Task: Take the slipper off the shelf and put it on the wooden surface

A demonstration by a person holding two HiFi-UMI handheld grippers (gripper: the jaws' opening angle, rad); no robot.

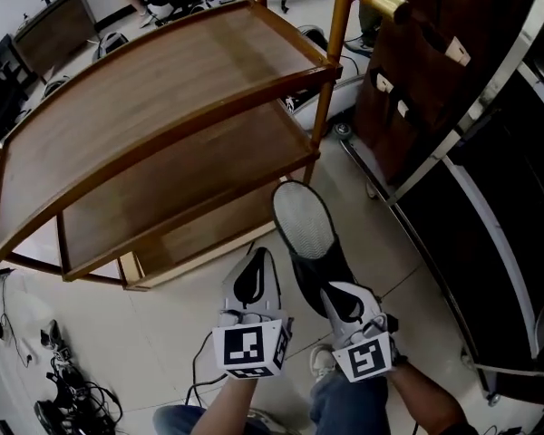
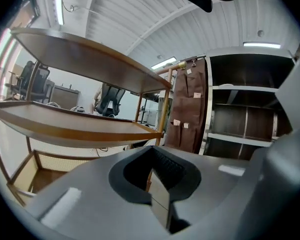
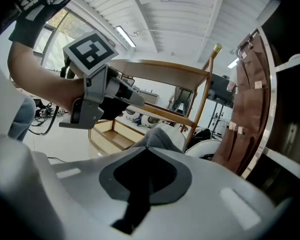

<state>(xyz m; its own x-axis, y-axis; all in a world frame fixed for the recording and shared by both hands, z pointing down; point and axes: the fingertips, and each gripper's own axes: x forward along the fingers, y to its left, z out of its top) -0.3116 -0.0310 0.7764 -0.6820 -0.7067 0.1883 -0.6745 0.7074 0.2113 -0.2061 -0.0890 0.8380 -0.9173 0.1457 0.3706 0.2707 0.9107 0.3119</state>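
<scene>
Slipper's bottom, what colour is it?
Speckled grey with black edge on the slipper, best in head view.

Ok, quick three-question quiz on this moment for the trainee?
1. Which gripper holds the slipper? A left gripper; B right gripper; C neither.
2. What lies on top of the shelf?
3. True or false: the slipper rests on the shelf.
Key: 1 B; 2 nothing; 3 false.
</scene>
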